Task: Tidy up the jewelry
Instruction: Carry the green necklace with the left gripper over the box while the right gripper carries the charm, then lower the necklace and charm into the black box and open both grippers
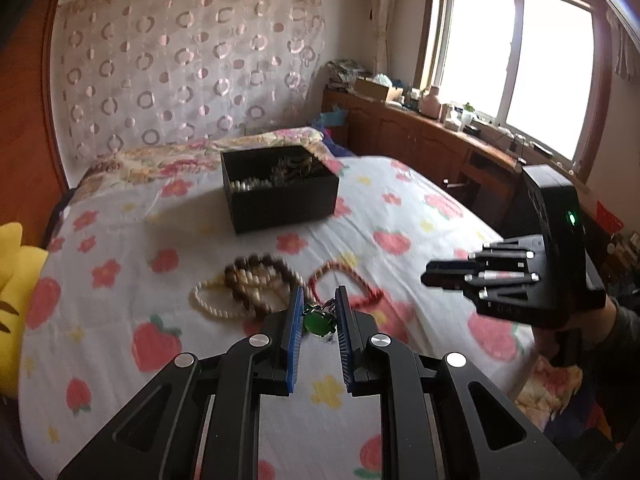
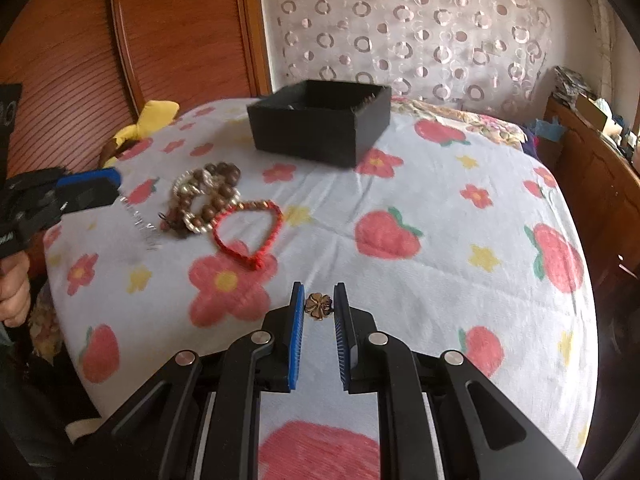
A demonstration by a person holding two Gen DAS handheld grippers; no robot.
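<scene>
Blown-out window (image 1: 516,64) daylight, fisheye blur

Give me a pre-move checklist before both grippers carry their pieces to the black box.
1. Left gripper shut on the green pendant: ok, held between the pads.
2. Right gripper shut on the gold flower piece: ok.
3. Pendant chain clear of the bead bracelets on the bed: cannot tell, it hangs blurred close beside them.
4. Black box open on top: ok, no lid, jewelry already inside.
5. Room left in the box: cannot tell from either view.
6. Red cord bracelet still to collect: not ok, it lies on the sheet.
</scene>
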